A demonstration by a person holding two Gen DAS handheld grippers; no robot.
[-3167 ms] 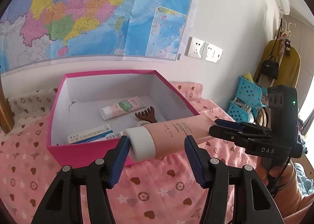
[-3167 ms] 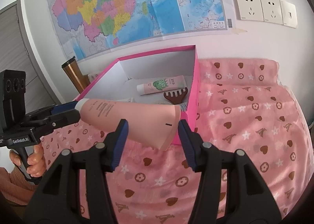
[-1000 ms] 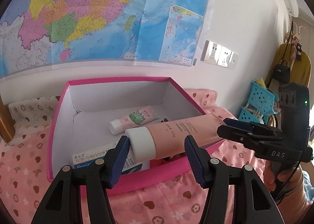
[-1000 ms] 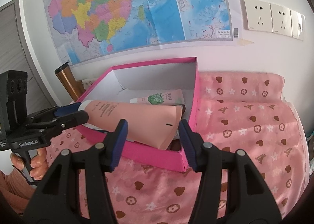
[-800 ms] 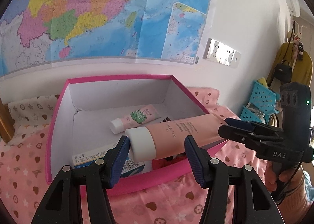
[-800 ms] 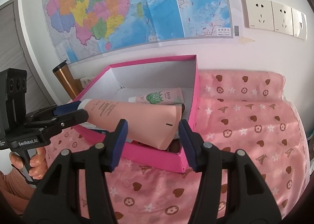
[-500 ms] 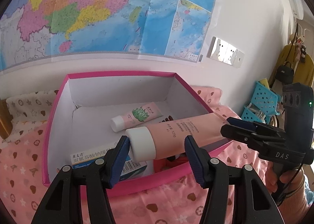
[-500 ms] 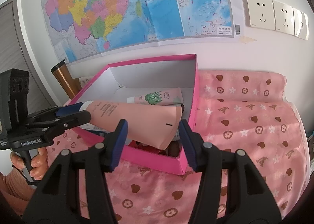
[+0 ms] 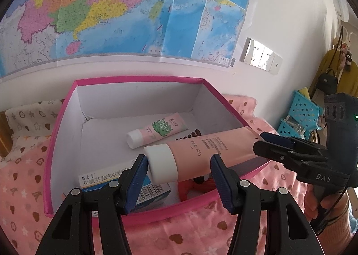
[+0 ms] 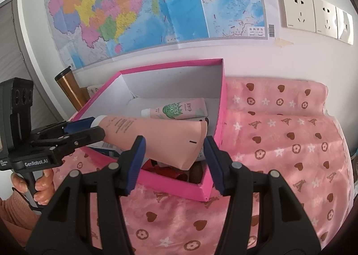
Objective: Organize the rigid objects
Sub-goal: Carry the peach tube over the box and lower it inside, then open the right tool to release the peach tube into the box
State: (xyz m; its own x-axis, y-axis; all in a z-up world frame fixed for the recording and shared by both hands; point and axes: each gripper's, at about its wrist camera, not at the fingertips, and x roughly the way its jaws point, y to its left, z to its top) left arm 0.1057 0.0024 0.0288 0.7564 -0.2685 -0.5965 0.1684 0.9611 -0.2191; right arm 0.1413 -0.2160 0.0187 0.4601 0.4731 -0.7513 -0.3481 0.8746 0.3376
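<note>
A large pink tube with a white cap (image 9: 197,154) (image 10: 156,136) hangs level over the front of an open pink box (image 9: 138,79) (image 10: 170,65). My left gripper (image 9: 179,172) is shut on its cap end. My right gripper (image 10: 174,156) is shut on its flat crimped end. Each gripper shows in the other's view: the right gripper (image 9: 279,150) and the left gripper (image 10: 73,132). In the box lie a small pink tube with a green print (image 9: 156,129) (image 10: 176,108), a blue-and-white medicine carton (image 9: 105,180) and a brown comb (image 9: 192,134), partly hidden by the large tube.
The box rests on a pink cloth with hearts and stars (image 10: 279,143). A map (image 9: 111,9) and wall sockets (image 10: 313,15) are behind it. A copper flask (image 10: 69,89) stands left of the box; blue baskets (image 9: 299,114) sit at the right. A hand (image 10: 42,183) grips the left tool.
Held by both grippers, the large tube has moved from in front of the box's near wall to over its inside. Over the last second it has hardly shifted.
</note>
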